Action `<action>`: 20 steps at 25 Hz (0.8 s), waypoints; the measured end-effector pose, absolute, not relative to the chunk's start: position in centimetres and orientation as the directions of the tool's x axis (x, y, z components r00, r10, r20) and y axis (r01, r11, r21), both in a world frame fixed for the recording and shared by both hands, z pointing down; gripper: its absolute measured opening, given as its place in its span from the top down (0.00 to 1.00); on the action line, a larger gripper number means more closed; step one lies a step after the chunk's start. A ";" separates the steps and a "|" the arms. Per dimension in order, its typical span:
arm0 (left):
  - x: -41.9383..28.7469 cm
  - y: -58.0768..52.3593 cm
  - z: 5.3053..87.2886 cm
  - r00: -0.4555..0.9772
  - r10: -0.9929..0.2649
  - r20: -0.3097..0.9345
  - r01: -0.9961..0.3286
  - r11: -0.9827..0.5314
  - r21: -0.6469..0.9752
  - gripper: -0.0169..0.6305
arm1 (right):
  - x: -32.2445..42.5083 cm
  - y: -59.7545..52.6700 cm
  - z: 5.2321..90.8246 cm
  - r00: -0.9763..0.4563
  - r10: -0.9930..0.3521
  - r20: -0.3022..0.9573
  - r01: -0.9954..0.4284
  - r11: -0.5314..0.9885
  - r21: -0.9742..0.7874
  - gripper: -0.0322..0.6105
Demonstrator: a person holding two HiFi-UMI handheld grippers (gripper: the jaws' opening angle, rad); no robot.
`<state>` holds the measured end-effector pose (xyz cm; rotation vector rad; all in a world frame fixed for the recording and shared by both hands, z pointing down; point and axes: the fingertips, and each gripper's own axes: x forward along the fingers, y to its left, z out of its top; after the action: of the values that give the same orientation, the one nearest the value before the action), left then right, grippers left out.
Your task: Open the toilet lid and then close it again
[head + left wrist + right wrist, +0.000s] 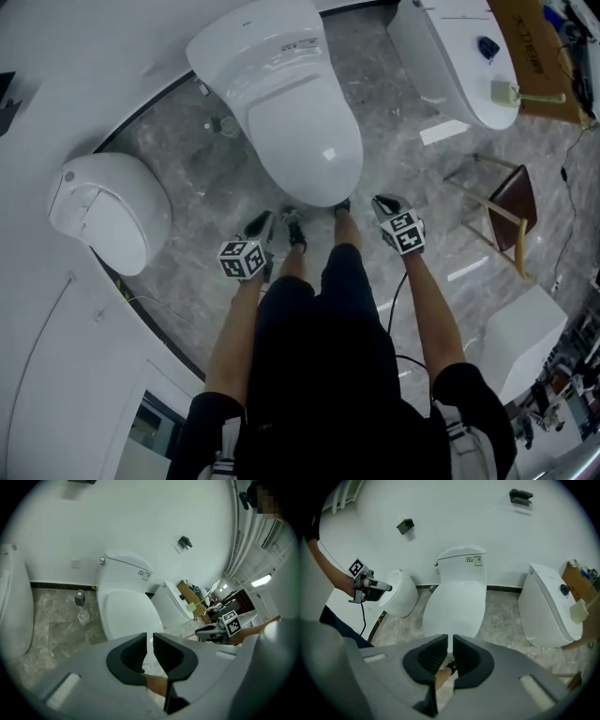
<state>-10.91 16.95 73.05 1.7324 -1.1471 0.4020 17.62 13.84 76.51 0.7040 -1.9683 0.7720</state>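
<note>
- Toilet: white, one-piece, standing against the curved white wall, on a grey marble floor. It is the middle one of three.
- Toilet lid: down flat over the bowl. Its rounded front end faces the person. The same lid shows in the left gripper view and in the right gripper view.
- Left gripper: held low in front of the bowl, beside the person's left leg and apart from the toilet. In its own view the jaws stand together, with only a thin slit between the pads, and grip nothing.
- Right gripper: held low just beside the bowl's front right, pointing down toward the floor, clear of the lid. In its own view the jaws are likewise drawn together and empty; the person's shoe shows beyond them.
- Person's legs: between the two grippers, feet close to the foot of the bowl.
- Second toilet: to the left, lid down.
- Third toilet: to the right, next to a cardboard box.
- Wooden stool: on the floor at right, well apart from the middle toilet.
</note>
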 end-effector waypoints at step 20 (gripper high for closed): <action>-8.7 17.9 90.3 0.554 -0.420 0.719 -0.772 0.064 0.633 0.79 | 17.4 11.2 94.5 -0.396 -0.014 0.918 -0.728 0.615 -0.304 0.79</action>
<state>-8.70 17.85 90.32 1.5613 -1.0455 0.3572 17.40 11.25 94.46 0.5985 -1.8268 0.8817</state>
